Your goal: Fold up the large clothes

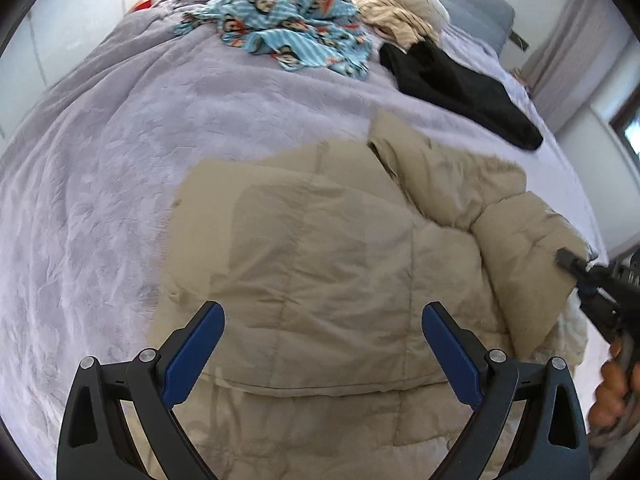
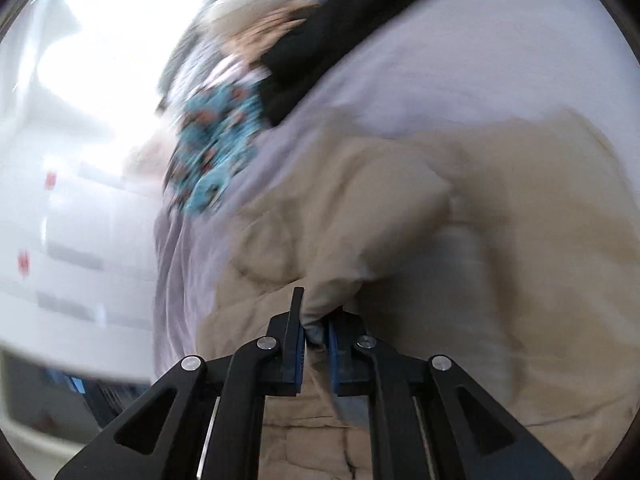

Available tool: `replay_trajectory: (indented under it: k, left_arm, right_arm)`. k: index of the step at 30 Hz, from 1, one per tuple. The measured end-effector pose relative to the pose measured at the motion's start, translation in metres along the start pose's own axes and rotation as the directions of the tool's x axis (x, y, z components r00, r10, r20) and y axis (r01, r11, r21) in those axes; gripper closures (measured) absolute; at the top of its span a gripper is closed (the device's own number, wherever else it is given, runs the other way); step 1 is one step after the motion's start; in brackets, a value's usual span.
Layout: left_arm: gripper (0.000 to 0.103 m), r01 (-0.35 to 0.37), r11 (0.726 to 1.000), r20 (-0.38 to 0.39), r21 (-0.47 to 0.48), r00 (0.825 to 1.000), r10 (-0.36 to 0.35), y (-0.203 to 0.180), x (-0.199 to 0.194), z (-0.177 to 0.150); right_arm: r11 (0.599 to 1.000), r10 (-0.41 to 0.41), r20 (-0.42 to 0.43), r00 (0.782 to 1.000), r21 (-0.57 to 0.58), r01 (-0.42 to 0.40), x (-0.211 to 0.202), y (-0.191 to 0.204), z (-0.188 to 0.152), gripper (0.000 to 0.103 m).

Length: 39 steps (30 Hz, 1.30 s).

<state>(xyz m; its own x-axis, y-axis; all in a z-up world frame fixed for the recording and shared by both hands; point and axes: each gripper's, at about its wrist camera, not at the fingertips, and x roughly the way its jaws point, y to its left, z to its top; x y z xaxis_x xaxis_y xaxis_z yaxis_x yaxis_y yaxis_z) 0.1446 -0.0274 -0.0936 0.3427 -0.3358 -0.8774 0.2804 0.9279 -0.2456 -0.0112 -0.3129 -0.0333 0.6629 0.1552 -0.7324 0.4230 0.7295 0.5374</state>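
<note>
A beige quilted puffer jacket (image 1: 320, 248) lies spread on the lavender bed cover (image 1: 120, 160). My left gripper (image 1: 322, 316) is open and empty, hovering just above the jacket's middle. My right gripper (image 1: 576, 268) shows at the right edge of the left wrist view, pinching the jacket's sleeve (image 1: 532, 256). In the blurred right wrist view my right gripper (image 2: 318, 320) is shut on a fold of the beige jacket (image 2: 400, 208) and holds that fold lifted.
A blue cartoon-print garment (image 1: 288, 28), a cream garment with a pillow (image 1: 400, 4) and a black garment (image 1: 460, 84) lie at the far side of the bed. A wall and curtain stand at the right.
</note>
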Motion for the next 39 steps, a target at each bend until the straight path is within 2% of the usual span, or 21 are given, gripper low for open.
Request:
replay_trajectory:
  k: [4,6,7,8,9,12,16,19,20,21,22,23,24,25,26,29,32,36,39]
  left_arm:
    - [0.003,0.047,0.997,0.018,-0.062,0.999,-0.046,0.023,-0.011,0.006]
    - [0.003,0.09,0.991,0.02,-0.096,0.996,-0.089,0.032,-0.014,0.006]
    - [0.003,0.118,0.986,0.016,-0.115,0.993,-0.117,0.036,-0.014,0.006]
    - [0.003,0.134,0.983,0.009,-0.124,0.991,-0.134,0.037,-0.013,0.006]
    - [0.003,0.152,0.98,-0.005,-0.132,0.988,-0.154,0.037,-0.01,0.005]
    - [0.003,0.18,0.977,-0.042,-0.116,0.982,-0.186,0.027,0.001,0.003]
    - [0.003,0.237,0.967,-0.102,-0.095,0.964,-0.246,0.007,0.028,0.001]
    - [0.005,0.25,0.964,-0.137,-0.085,0.956,-0.26,-0.007,0.049,0.001]
    - [0.024,0.244,0.967,-0.146,-0.076,0.957,-0.252,-0.013,0.055,0.002]
    - [0.063,0.216,0.975,-0.168,-0.048,0.961,-0.221,-0.021,0.063,0.003]
    - [0.079,0.194,0.981,-0.194,-0.03,0.961,-0.196,-0.027,0.068,0.002]
    - [0.087,0.172,0.985,-0.211,-0.026,0.962,-0.173,-0.032,0.071,0.002]
    - [0.087,0.157,0.987,-0.196,-0.015,0.968,-0.157,-0.036,0.068,0.0]
    - [0.089,0.152,0.988,-0.176,0.012,0.973,-0.148,-0.041,0.062,-0.002]
    - [0.091,0.151,0.988,-0.166,0.029,0.976,-0.144,-0.042,0.058,-0.004]
    - [0.091,0.125,0.991,-0.173,0.053,0.978,-0.114,-0.04,0.057,-0.016]
    - [0.091,0.096,0.994,-0.191,0.046,0.978,-0.086,-0.031,0.067,-0.023]
    - [0.091,0.026,0.996,-0.167,0.08,0.986,-0.013,-0.03,0.059,-0.022]
    - [0.09,-0.024,0.994,-0.121,0.108,0.992,0.037,-0.027,0.038,-0.018]
  right_arm:
    - [0.967,-0.034,-0.115,0.993,-0.253,0.003,0.033,0.061,-0.029,0.089]
    - [0.937,-0.104,-0.2,0.974,-0.347,0.029,0.055,0.079,-0.052,0.072]
    - [0.928,-0.129,-0.239,0.963,-0.37,0.032,0.064,0.082,-0.062,0.055]
    - [0.925,-0.142,-0.274,0.951,-0.38,0.028,0.069,0.082,-0.07,0.051]
    - [0.927,-0.141,-0.304,0.942,-0.373,0.019,0.073,0.078,-0.078,0.049]
    - [0.948,-0.144,-0.327,0.934,-0.316,0.035,0.055,0.052,-0.084,0.049]
    - [0.981,-0.158,-0.289,0.944,-0.156,0.116,0.002,-0.011,-0.076,0.049]
    - [0.982,-0.179,-0.24,0.954,0.021,0.189,-0.04,-0.069,-0.069,0.049]
    - [0.974,-0.186,-0.226,0.956,0.084,0.21,-0.05,-0.088,-0.067,0.049]
    - [0.968,-0.183,-0.215,0.959,0.131,0.214,-0.058,-0.099,-0.065,0.049]
    - [0.959,-0.166,-0.188,0.968,0.197,0.203,-0.067,-0.115,-0.063,0.049]
    - [0.948,-0.146,-0.15,0.978,0.261,0.182,-0.075,-0.129,-0.061,0.05]
    - [0.942,-0.139,-0.12,0.983,0.292,0.169,-0.079,-0.136,-0.057,0.058]
    - [0.938,-0.151,-0.088,0.985,0.3,0.171,-0.082,-0.14,-0.053,0.094]
    - [0.937,-0.18,-0.062,0.982,0.292,0.19,-0.084,-0.141,-0.048,0.098]
    - [0.948,-0.231,-0.021,0.973,0.221,0.23,-0.075,-0.137,-0.03,0.098]
    - [0.944,-0.279,-0.049,0.959,0.168,0.283,-0.059,-0.141,-0.026,0.098]
    - [0.943,-0.252,-0.073,0.965,0.204,0.262,-0.062,-0.15,-0.033,0.098]
    - [0.947,-0.237,-0.133,0.962,0.19,0.259,-0.072,-0.144,-0.035,0.095]
